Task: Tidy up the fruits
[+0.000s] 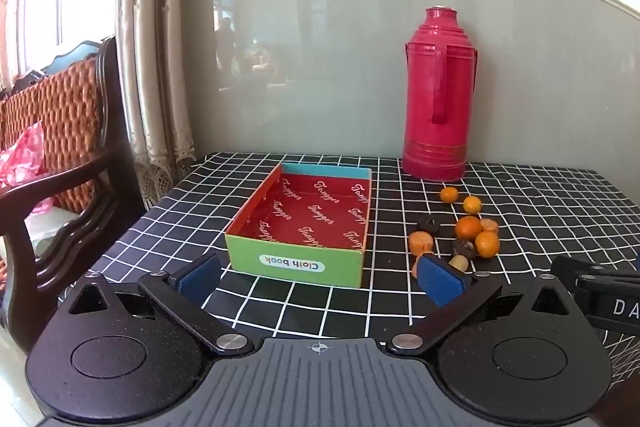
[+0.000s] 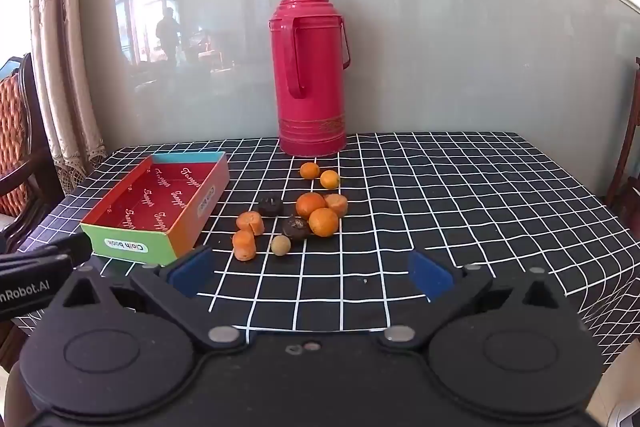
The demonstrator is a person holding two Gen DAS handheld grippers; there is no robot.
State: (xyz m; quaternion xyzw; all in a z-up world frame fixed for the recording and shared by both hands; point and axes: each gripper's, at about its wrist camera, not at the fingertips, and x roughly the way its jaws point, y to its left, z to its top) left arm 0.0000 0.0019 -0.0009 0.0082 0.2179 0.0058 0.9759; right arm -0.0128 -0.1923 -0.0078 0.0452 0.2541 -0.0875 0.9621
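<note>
An open cardboard box (image 1: 296, 263) with a red lining and a green "Cloth book" front sits on the checked tablecloth; it also shows in the right wrist view (image 2: 120, 247). To its right lies a loose cluster of fruits: small oranges (image 2: 310, 205), carrot-like orange chunks (image 2: 244, 245), dark brown round pieces (image 2: 296, 227) and a pale round fruit (image 2: 281, 245). The same oranges (image 1: 468, 227) show in the left wrist view. My left gripper (image 1: 320, 279) is open and empty just in front of the box. My right gripper (image 2: 312, 273) is open and empty in front of the fruits.
A tall red thermos (image 2: 308, 75) stands at the back against the grey-green wall panel. A wooden armchair (image 1: 60, 147) and curtains (image 1: 152, 67) are left of the table. The black-and-white tablecloth (image 2: 480, 207) stretches right of the fruits.
</note>
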